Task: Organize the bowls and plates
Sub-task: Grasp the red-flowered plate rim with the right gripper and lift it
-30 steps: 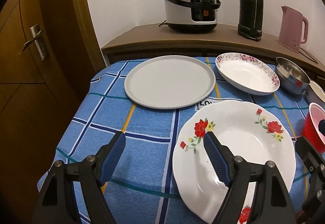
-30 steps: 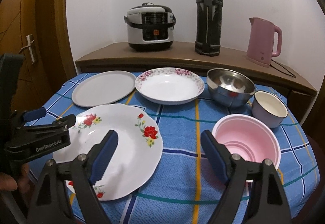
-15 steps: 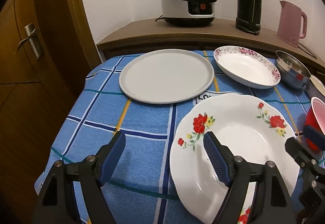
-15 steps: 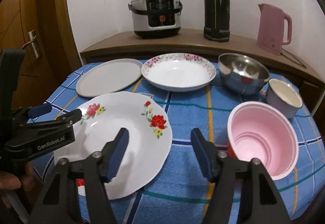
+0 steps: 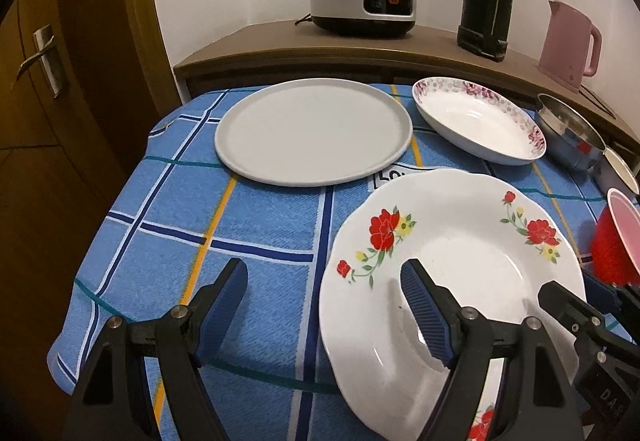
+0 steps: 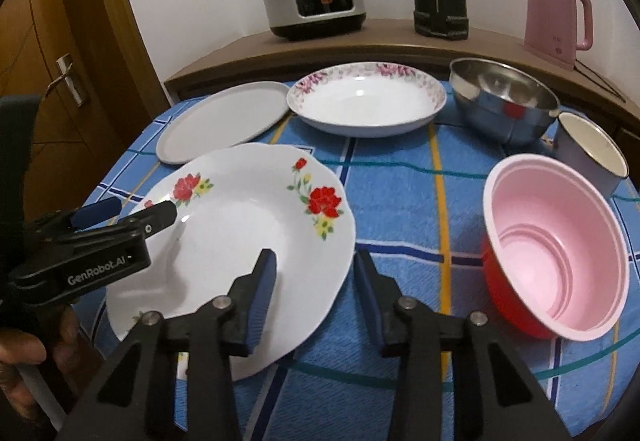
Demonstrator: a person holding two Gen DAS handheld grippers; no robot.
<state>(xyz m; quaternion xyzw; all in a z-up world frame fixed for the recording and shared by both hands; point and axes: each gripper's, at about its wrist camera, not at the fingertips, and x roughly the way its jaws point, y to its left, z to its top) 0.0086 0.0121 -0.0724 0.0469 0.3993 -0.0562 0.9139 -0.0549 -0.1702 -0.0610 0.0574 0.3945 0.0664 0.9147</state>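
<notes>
Both tools have pushed in over the red-flowered plate since a second ago, and the right one's jaws have narrowed.

From the left wrist, the left tool (image 5: 324,293) is spread wide, empty, one finger above the flowered plate (image 5: 460,249), the other above the blue checked cloth (image 5: 248,217). A gray plate (image 5: 314,131) lies beyond, with a pink-rimmed dish (image 5: 480,121) to its right.

From the right wrist, the right tool (image 6: 316,273) stands part open, straddling the flowered plate's (image 6: 240,225) near rim without pinching it. A pink bowl (image 6: 556,261) sits tilted at the right, with a steel bowl (image 6: 502,99) and a mug (image 6: 590,151) behind it on the bench.
</notes>
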